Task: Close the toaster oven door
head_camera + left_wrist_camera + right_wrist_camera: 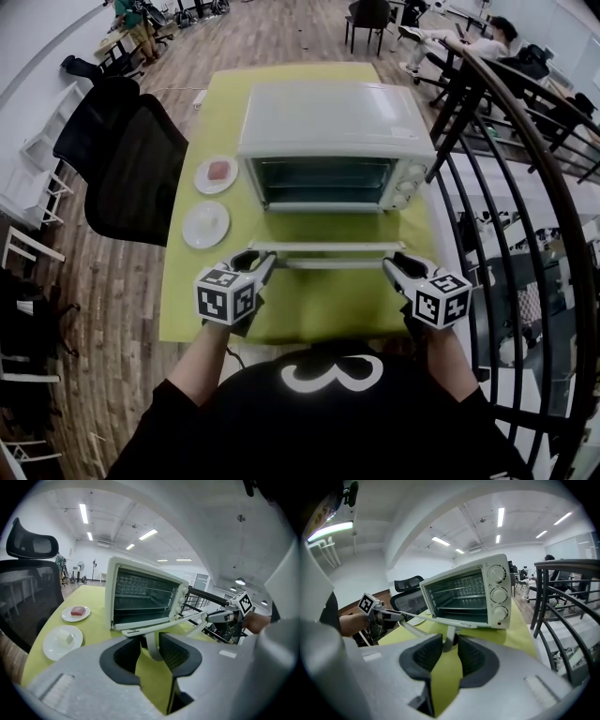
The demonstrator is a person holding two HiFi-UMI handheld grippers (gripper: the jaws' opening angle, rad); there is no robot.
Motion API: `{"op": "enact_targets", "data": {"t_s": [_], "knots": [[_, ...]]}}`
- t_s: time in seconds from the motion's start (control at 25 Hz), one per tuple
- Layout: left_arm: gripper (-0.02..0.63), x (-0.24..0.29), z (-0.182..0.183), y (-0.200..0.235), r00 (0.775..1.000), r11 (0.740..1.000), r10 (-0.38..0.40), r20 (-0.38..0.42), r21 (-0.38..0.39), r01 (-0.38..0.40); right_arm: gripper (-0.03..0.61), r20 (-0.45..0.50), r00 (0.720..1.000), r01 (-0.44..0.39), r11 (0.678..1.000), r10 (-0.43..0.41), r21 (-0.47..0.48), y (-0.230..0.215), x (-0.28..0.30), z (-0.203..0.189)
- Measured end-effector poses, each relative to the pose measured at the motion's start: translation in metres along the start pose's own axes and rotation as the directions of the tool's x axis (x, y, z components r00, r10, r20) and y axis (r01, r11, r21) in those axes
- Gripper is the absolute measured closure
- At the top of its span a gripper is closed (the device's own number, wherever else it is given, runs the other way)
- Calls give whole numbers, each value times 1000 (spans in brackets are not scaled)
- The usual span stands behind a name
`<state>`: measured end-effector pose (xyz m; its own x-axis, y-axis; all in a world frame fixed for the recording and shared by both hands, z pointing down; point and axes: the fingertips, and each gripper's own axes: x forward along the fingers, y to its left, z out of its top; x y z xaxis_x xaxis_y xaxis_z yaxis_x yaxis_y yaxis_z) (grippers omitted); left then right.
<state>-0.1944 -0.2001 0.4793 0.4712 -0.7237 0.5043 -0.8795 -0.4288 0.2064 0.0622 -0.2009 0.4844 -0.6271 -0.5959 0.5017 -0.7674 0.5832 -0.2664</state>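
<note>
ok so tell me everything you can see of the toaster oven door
The door has a white frame round a see-through pane and hinges at the toaster oven's bottom edge. It is open, lying nearly level above the green table. The left claw and right claw each clamp a curved white handle post near its front edge.

Person wearing a black short-sleeved shirt (pixel 328 427) with a white curved mark (pixel 328 373), lower centre of the head view. Left gripper (pixel 265 259) and right gripper (pixel 395 263) have pale grey bodies and black pads. Each carries a cube (pixel 225 295) with black-and-white square markers.
</note>
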Motion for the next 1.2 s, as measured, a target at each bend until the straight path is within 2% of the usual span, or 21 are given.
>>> {"op": "enact_targets", "data": {"t_s": [0.24,0.72,1.2], "knots": [[479,-1,11,1,1000,1000,3,6,-21,-3,469,-17,1000,-15,1000,15,-4,1,-2,12],[480,0,38,5,999,997,1,52,-73,2,466,16,1000,-11,999,11,-30,-3,-3,40],[479,3,73,13,991,979,-50,125,-191,74,465,81,997,-8,999,12,-47,-6,-3,78]]}}
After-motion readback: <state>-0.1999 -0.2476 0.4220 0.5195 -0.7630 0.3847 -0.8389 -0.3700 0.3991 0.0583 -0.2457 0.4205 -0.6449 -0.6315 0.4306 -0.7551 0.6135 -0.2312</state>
